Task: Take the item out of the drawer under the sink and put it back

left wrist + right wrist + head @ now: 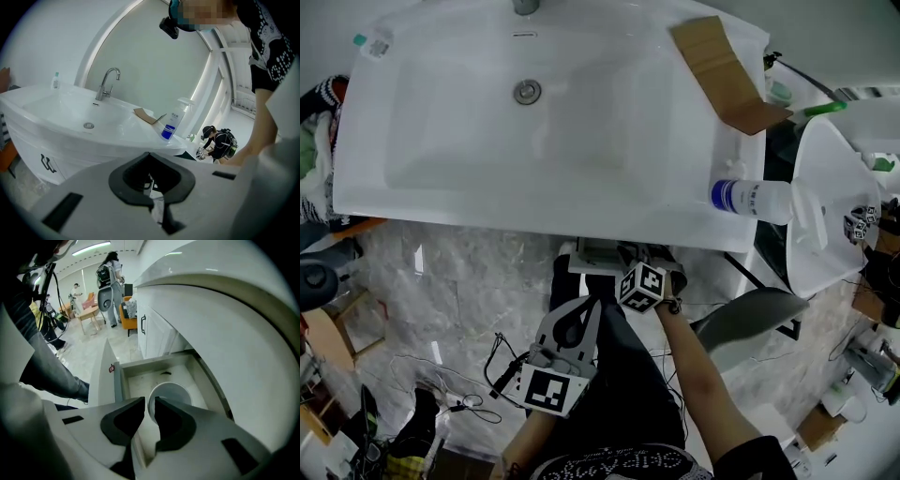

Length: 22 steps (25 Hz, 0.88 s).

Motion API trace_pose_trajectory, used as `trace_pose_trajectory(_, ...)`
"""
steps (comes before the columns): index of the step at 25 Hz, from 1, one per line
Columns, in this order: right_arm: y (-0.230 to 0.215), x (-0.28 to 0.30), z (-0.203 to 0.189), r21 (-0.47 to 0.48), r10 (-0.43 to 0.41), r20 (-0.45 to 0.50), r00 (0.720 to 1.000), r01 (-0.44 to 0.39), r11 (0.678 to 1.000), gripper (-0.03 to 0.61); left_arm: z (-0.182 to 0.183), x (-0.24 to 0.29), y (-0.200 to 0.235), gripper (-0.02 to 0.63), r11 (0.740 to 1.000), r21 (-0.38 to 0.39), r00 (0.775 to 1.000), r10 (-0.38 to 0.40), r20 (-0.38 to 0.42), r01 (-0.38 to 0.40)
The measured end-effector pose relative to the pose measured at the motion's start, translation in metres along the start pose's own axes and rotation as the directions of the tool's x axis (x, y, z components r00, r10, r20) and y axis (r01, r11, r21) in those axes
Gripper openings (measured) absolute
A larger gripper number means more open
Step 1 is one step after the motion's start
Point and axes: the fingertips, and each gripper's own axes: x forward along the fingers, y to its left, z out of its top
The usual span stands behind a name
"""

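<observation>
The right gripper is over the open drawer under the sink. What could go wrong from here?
The right gripper has its fingers only narrowly apart above the white cup; they might push its rim and tip it rather than straddle it. The sink overhangs the drawer, so a lift could strike it.

Even overhead light leaves the white sink (441,112) glaring, with the floor (459,281) under it dimmer. Both gripper views bulge at their dark round edges, and the nearest parts are soft.
</observation>
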Motion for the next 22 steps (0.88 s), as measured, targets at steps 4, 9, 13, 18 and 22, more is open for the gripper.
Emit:
trace_pose_trajectory(4, -0.003, 0.01, -0.004, 0.002, 0.003, -0.029, 1.0, -0.003, 1.0, 0.071, -0.004, 0.001, 0.003, 0.0, 1.0, -0.01, 1.0, 0.014, -0.009, -0.014)
trace_pose_trajectory(9, -0.001, 0.022, -0.012, -0.014, 0.036, -0.109, 0.993, -0.038, 0.999, 0.07, -0.01, 0.002, 0.004, 0.0, 1.0, -0.021, 1.0, 0.015, -0.02, -0.015)
trace_pose_trajectory(13, -0.005, 0.022, -0.011, -0.034, 0.012, -0.119, 0.993, -0.016, 0.999, 0.029, -0.013, 0.002, 0.005, 0.0, 1.0, -0.021, 1.0, 0.013, -0.026, -0.014)
trace_pose_trajectory(18, -0.004, 0.019, -0.008, -0.058, -0.007, -0.106, 0.994, 0.0, 0.998, 0.025, -0.013, -0.002, 0.007, 0.0, 1.0, -0.025, 1.0, 0.012, -0.019, -0.012)
trace_pose_trajectory(22, -0.003, 0.01, -0.002, -0.057, -0.026, -0.082, 0.996, 0.022, 0.998, 0.023, -0.012, -0.008, 0.008, 0.0, 1.0, -0.02, 1.0, 0.012, -0.009, -0.012)
